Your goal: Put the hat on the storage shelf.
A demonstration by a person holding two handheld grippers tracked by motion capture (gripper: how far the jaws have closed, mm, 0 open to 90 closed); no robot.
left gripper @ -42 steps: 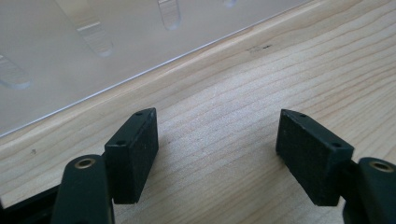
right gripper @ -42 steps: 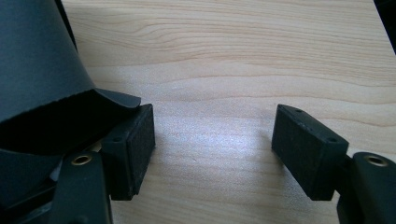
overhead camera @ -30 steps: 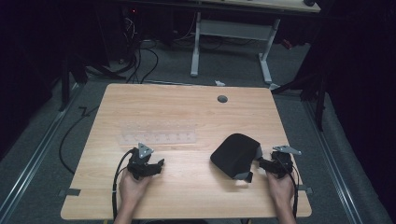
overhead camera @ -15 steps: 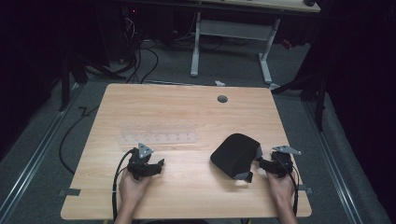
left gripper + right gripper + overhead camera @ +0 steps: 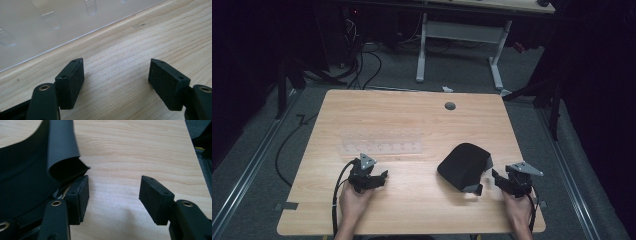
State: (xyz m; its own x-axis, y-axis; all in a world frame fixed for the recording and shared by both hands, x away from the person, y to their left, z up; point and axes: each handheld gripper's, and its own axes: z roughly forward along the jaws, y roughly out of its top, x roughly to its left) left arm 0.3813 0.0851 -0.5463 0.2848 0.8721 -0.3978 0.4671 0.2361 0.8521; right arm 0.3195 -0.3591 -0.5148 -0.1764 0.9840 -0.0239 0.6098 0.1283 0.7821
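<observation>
A soft black pad (image 5: 462, 165) lies folded on the right half of the wooden table (image 5: 412, 115). Its curled edge (image 5: 62, 152) rises just beside one jaw in the right gripper view. My right gripper (image 5: 496, 177) sits right of the pad and points at it. It (image 5: 113, 192) is open; the jaws have just been closing, with bare wood between them. My left gripper (image 5: 382, 176) rests on the table near a clear plastic tray (image 5: 382, 142). It (image 5: 116, 75) is open and empty, and the tray's edge (image 5: 37, 25) lies just ahead.
A round grey grommet (image 5: 450, 106) sits near the table's far edge. Beyond the table stand a white desk frame (image 5: 462, 35) and loose cables (image 5: 362, 60) on the floor. A person's hands hold both grippers at the near edge.
My right gripper has drawn slightly back toward the near right corner, away from the pad. The left gripper, the tray and the pad have not moved.
</observation>
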